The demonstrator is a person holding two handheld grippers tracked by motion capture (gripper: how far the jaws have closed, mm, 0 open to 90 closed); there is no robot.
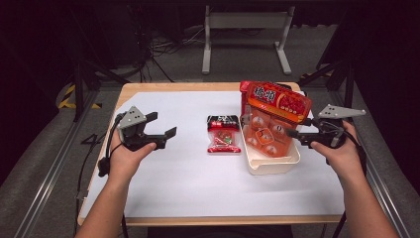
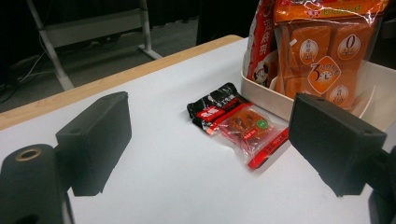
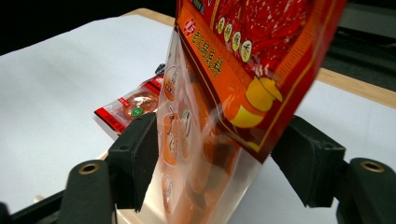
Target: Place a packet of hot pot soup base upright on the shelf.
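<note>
Left gripper (image 1: 163,126) and right gripper (image 1: 301,127) fingers apart.

**Orange bag standing in the tub**

A large orange-and-red clear plastic bag of individually wrapped orange pieces (image 1: 273,115) stands nearly upright, leaning slightly, inside a shallow cream rectangular plastic tub (image 1: 271,163) near the bench's right edge. Its red printed header tops the bag; its bottom rests in the tub.

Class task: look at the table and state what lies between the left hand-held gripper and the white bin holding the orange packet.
In the high view, a small red-and-black snack packet lies flat on the white sheet between the left hand-held gripper and the white bin.
</note>
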